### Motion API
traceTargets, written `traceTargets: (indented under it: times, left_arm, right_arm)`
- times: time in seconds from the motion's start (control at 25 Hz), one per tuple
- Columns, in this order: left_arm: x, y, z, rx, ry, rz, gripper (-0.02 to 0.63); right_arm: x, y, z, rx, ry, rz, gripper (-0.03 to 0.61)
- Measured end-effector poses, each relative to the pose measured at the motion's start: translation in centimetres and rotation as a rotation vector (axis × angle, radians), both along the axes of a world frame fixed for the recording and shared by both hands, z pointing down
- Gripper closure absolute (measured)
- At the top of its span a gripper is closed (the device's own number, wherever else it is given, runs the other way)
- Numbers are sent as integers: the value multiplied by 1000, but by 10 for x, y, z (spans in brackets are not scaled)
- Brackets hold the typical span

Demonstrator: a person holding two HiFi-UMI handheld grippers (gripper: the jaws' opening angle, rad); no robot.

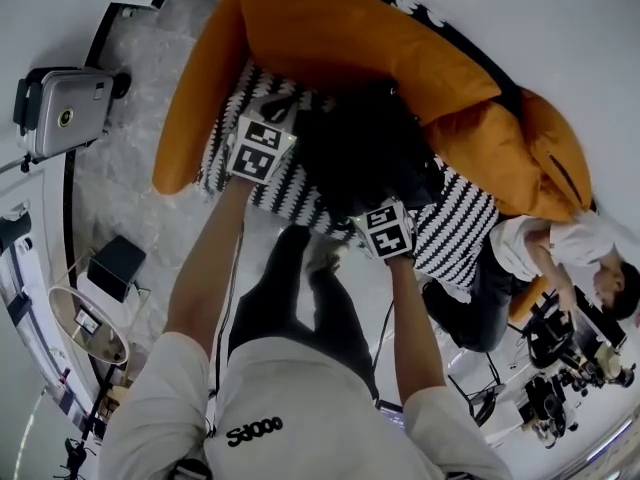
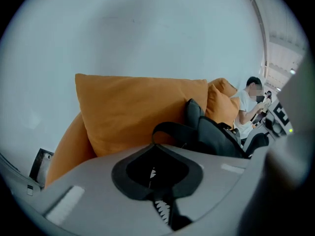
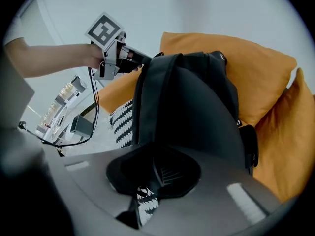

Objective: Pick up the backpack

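Note:
A black backpack [image 1: 360, 158] stands on a black-and-white striped seat [image 1: 455, 223], leaning against orange cushions [image 1: 330, 28]. My left gripper [image 1: 297, 123] is at the pack's upper left side. In the left gripper view its jaws [image 2: 156, 154] are closed and a black strap [image 2: 172, 128] loops out of them to the backpack [image 2: 221, 136]. In the right gripper view the left gripper [image 3: 135, 60] meets the pack's top corner. My right gripper [image 1: 387, 206] is at the pack's near lower side; its jaws [image 3: 157, 168] are closed on the lower edge of the backpack [image 3: 192, 107].
A grey device [image 1: 65, 108] sits on the floor at the left, with a black box [image 1: 115, 266] and a small round table [image 1: 85, 323] below it. A person [image 1: 560, 248] sits at the right beside the seat, near dark equipment [image 1: 560, 368].

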State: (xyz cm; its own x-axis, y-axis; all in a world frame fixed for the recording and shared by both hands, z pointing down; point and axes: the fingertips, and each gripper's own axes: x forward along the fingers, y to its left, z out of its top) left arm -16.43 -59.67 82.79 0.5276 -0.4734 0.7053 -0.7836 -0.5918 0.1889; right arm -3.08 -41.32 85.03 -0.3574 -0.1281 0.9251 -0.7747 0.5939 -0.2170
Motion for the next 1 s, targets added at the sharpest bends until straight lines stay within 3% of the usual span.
traceTargets:
  times: [0.28, 0.68, 1.0]
  left_arm:
    - [-1, 18, -27, 68, -30, -82, 598]
    - [18, 64, -91, 146, 19, -192, 600]
    - [53, 109, -151, 210, 63, -179, 600]
  right_arm:
    - [3, 5, -50, 84, -73, 26, 544]
    - [21, 18, -153, 268, -189, 69, 545]
    - [45, 40, -244, 404, -319, 145, 546]
